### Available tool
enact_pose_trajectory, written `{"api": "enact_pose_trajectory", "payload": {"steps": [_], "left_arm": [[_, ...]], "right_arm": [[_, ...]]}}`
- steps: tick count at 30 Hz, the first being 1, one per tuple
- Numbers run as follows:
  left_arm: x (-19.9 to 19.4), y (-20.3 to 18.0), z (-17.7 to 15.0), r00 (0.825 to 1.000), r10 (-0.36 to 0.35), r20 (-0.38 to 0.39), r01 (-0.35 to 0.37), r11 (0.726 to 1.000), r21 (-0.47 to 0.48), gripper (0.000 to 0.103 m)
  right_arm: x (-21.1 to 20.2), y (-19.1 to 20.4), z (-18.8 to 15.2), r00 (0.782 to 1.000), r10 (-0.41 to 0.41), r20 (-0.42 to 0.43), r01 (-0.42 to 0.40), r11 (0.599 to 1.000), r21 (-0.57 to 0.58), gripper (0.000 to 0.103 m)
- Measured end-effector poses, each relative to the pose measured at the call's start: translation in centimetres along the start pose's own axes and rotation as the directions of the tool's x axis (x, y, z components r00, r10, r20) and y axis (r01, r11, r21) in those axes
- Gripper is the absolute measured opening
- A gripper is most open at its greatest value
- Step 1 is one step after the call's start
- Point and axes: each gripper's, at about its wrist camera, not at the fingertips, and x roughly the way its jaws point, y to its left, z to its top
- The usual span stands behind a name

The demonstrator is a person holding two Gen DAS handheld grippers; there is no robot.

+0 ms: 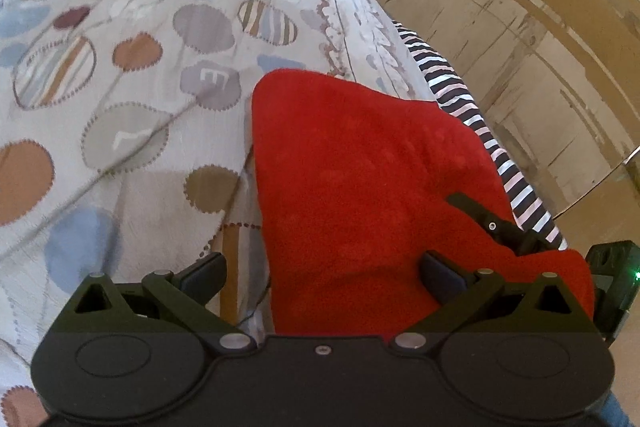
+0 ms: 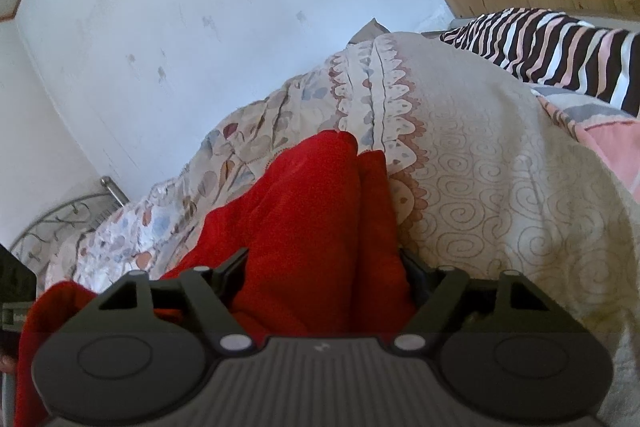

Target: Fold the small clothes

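Note:
A red fleece garment [image 1: 360, 167] lies on a patterned bedspread [image 1: 120, 67]. My left gripper [image 1: 324, 273] is open, its jaws wide apart; the garment's near edge lies between them, and the right finger [image 1: 442, 277] rests on the red cloth. The other gripper's finger [image 1: 480, 215] shows at the garment's right edge. In the right wrist view the red garment [image 2: 304, 227] is bunched in folds between the jaws of my right gripper [image 2: 326, 273], which stand wide apart. The cloth hides part of both its fingers.
A black, white and pink striped cloth [image 1: 480, 115] lies along the bed's right edge, also in the right wrist view [image 2: 560, 51]. A pink and grey cloth [image 2: 600, 131] lies beside it. A wooden wardrobe [image 1: 520, 7] stands on the right. A metal bed frame [image 2: 60, 223] and white wall [image 2: 200, 7] are behind.

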Motion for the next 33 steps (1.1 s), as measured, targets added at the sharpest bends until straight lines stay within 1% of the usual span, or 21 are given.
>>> {"api": "enact_pose_trajectory", "payload": {"steps": [4, 7, 10, 11, 12, 13, 14, 16, 18, 21, 24, 26, 29, 31, 33], "left_arm": [[0.3, 0.6, 0.0, 0.999, -0.038, -0.024, 0.037, 0.999, -0.021, 0.102], [0.2, 0.5, 0.1, 0.998, -0.041, -0.041, 0.041, 0.999, -0.007, 0.102], [0.3, 0.4, 0.1, 0.998, -0.055, -0.044, 0.056, 0.998, 0.003, 0.096], [0.3, 0.6, 0.1, 0.996, -0.075, -0.048, 0.075, 0.997, -0.009, 0.088], [0.2, 0.8, 0.0, 0.993, -0.108, -0.054, 0.106, 0.994, -0.033, 0.076], [0.0, 0.9, -0.1, 0.989, -0.139, -0.056, 0.135, 0.989, -0.06, 0.07], [-0.2, 0.9, -0.1, 0.989, -0.139, -0.051, 0.136, 0.988, -0.067, 0.067], [-0.8, 0.2, -0.4, 0.992, -0.119, -0.038, 0.118, 0.992, -0.037, 0.058], [-1.6, -0.7, -0.5, 0.995, -0.099, -0.025, 0.099, 0.995, -0.009, 0.047], [-3.3, -1.8, -0.5, 0.996, -0.086, -0.005, 0.086, 0.996, 0.017, 0.039], [-5.0, -1.9, -0.5, 0.997, -0.082, 0.013, 0.083, 0.996, -0.02, 0.033], [-6.3, -1.5, -0.7, 0.996, -0.081, 0.027, 0.082, 0.995, -0.052, 0.031], [-9.1, -0.7, -0.9, 0.994, -0.078, 0.07, 0.085, 0.992, -0.097, 0.029], [-11.5, -0.2, -0.6, 0.992, -0.048, 0.118, 0.06, 0.994, -0.096, 0.029], [-13.8, 0.4, 0.1, 0.988, -0.006, 0.154, 0.02, 0.996, -0.092, 0.029]], "right_arm": [[-0.5, 0.9, 0.0, 1.0, -0.009, 0.013, 0.01, 0.999, -0.042, 0.062], [-0.8, 1.0, 0.0, 1.0, -0.018, 0.009, 0.018, 1.0, -0.02, 0.058], [-1.2, 1.4, 0.0, 0.999, -0.034, 0.004, 0.034, 0.999, -0.019, 0.054], [-1.4, 1.6, -0.1, 0.999, -0.042, 0.003, 0.042, 0.999, -0.02, 0.053], [-1.6, 1.9, -0.1, 0.999, -0.049, 0.002, 0.049, 0.999, -0.02, 0.051], [-1.9, 2.1, -0.1, 0.999, -0.052, 0.003, 0.052, 0.998, -0.02, 0.049], [-2.2, 2.3, -0.1, 0.999, -0.052, 0.007, 0.052, 0.999, -0.016, 0.049], [-2.7, 2.7, 0.0, 0.999, -0.037, 0.015, 0.037, 0.999, 0.0, 0.048], [-3.3, 3.0, 0.1, 1.0, -0.001, 0.031, 0.0, 1.0, 0.021, 0.047], [-4.2, 3.6, 0.3, 0.999, 0.017, 0.045, -0.019, 0.999, 0.038, 0.046], [-5.2, 5.5, 0.9, 0.998, 0.053, 0.037, -0.052, 0.998, -0.023, 0.044], [-5.6, 6.8, 1.4, 0.996, 0.086, 0.033, -0.083, 0.995, -0.059, 0.044], [-5.6, 8.9, 2.4, 0.99, 0.138, 0.027, -0.136, 0.988, -0.068, 0.043], [-5.2, 10.7, 3.1, 0.983, 0.185, 0.02, -0.183, 0.98, -0.075, 0.042], [-4.2, 12.5, 3.5, 0.976, 0.22, 0.006, -0.219, 0.973, -0.079, 0.042]]}}
